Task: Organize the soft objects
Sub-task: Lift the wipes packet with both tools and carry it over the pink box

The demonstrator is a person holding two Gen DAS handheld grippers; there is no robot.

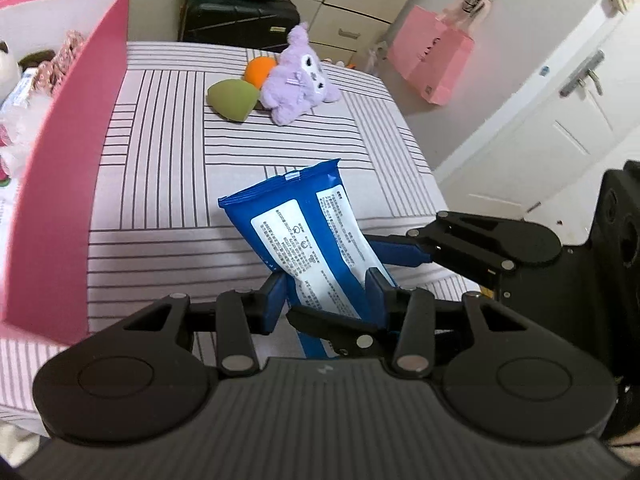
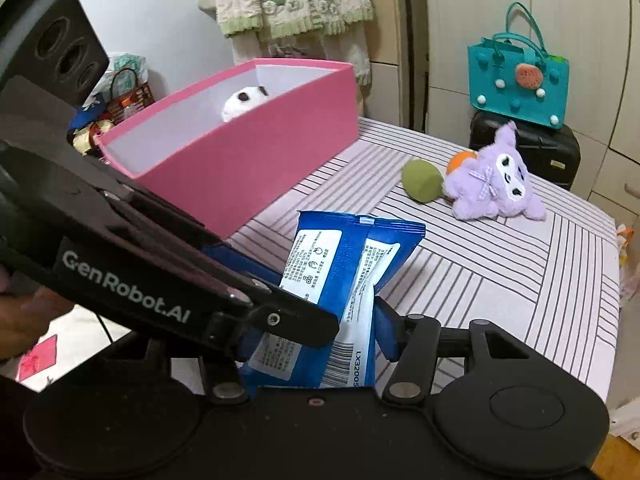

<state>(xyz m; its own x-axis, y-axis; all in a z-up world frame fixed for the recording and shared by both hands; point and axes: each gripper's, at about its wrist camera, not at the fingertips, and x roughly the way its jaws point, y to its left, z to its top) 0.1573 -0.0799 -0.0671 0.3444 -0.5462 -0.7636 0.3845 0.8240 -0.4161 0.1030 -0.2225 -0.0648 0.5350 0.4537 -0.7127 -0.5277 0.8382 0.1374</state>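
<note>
Both the left gripper (image 1: 326, 292) and the right gripper (image 2: 320, 316) pinch the blue wipes pack (image 1: 304, 236), lifted above the striped bed (image 1: 160, 160); the pink box (image 1: 68, 184) waits at ten o'clock; keep both grips firm, swing over its rim, then release together.

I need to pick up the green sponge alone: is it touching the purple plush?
Cannot tell. In both wrist views the green sponge sits right against the purple plush, overlapping; neither shows plain contact or a gap.
</note>
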